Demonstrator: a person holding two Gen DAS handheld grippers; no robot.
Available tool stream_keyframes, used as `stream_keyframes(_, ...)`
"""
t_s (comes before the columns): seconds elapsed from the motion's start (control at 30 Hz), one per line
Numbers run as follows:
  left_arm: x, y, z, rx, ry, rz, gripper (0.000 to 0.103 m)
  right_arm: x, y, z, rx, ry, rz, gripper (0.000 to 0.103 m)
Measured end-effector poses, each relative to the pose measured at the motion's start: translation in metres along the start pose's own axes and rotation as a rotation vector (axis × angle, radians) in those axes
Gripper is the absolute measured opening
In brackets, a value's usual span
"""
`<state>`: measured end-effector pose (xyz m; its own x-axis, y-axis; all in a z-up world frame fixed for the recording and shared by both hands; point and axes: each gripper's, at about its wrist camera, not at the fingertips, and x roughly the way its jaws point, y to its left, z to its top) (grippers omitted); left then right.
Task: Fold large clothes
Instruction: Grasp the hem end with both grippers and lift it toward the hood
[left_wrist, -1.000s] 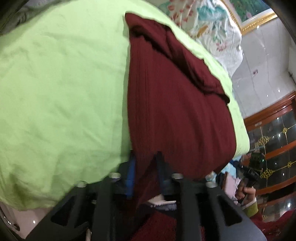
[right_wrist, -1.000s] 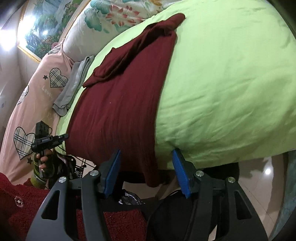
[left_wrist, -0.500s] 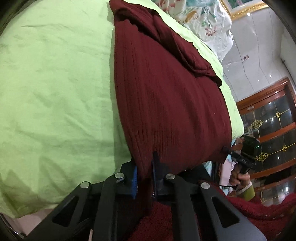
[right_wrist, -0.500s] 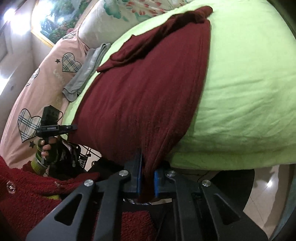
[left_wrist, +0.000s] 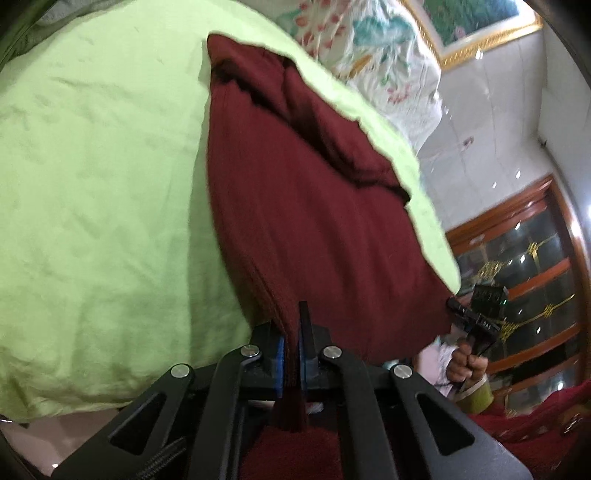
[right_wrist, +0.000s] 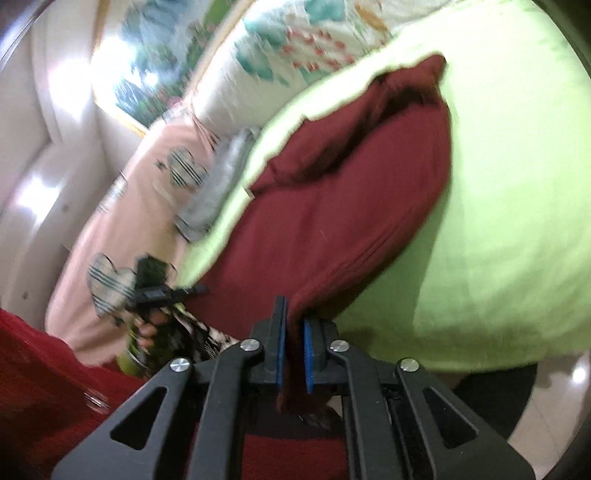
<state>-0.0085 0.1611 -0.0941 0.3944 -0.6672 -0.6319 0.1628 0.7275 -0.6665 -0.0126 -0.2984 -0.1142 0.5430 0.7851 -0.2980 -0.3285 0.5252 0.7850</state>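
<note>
Left wrist view shows the red top (left_wrist: 306, 206) lying long and flat down the middle of the frame on the green sheet (left_wrist: 99, 192), with its sleeves already folded in near the upper end. The left gripper (left_wrist: 291, 354) at the bottom is pinched tight on one near corner of the hem, and in the right wrist view the right gripper (right_wrist: 294, 354) is squeezing shut on the other corner. I think the sides are done, and the big fold up toward the top end is yet to come.
</note>
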Motion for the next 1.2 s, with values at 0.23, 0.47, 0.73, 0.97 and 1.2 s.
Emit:
stream_keyframes(0.23, -0.004, -0.018, 0.044, 0.002, -0.088, -0.074, 0.003, -0.016, 0.005, 0.051, 0.011, -0.159, 0.016, 0.001)
stream_keyframes(0.47, 0.018, -0.030, 0.047, 0.025, -0.037, -0.054, 0.003, 0.001, -0.011, 0.034, 0.054, 0.039, -0.133, 0.029)
stream_keyframes(0.73, 0.017, -0.013, 0.040, -0.036, -0.033, -0.037, 0.003, 0.014, -0.044, -0.024, 0.105, 0.157, -0.251, 0.046)
stream_keyframes(0.97, 0.011, -0.011, 0.035, -0.048, -0.053, -0.037, 0.003, 0.043, -0.034, -0.030, 0.042, 0.186, -0.116, 0.006)
stream_keyframes(1.2, -0.005, -0.016, 0.055, -0.065, -0.137, -0.064, 0.003, 0.010, -0.002, 0.011, 0.056, -0.022, 0.076, 0.006)
